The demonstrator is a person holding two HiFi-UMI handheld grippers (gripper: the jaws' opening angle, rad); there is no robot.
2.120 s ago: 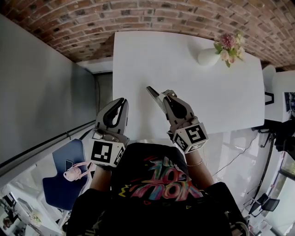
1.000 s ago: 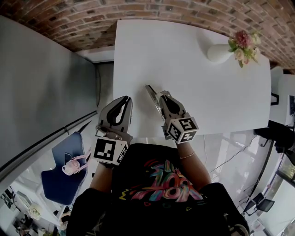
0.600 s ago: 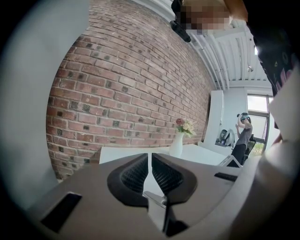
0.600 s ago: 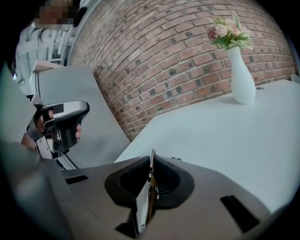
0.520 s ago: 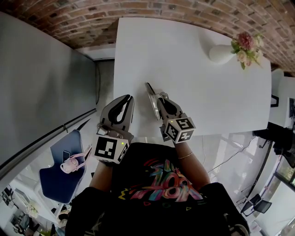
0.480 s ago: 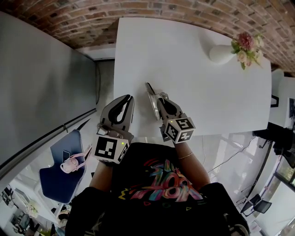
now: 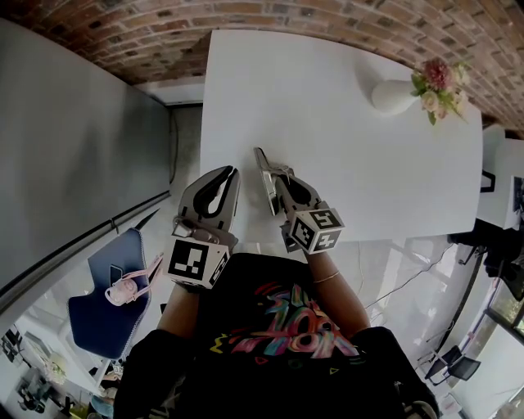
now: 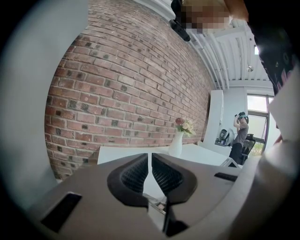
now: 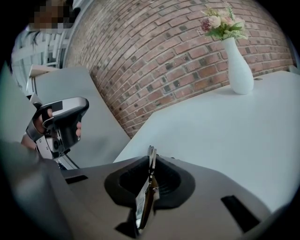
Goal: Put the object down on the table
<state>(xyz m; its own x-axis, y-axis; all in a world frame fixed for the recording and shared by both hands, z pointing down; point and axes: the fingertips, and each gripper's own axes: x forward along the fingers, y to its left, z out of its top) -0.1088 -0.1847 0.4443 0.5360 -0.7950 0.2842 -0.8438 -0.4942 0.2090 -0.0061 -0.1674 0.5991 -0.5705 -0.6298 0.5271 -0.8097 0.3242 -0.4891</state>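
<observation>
table (image 7: 344,147) white | wall (image 7: 164,24) red brick | vase (image 7: 391,96) white | flowers (image 7: 438,80) pink | chair (image 7: 102,315) blue

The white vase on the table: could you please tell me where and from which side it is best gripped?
Probably the narrow neck of the vase, just under the flowers, approached level from the open table side. It stands upright, its body swells toward the base, and the blooms block any approach from above.
</observation>
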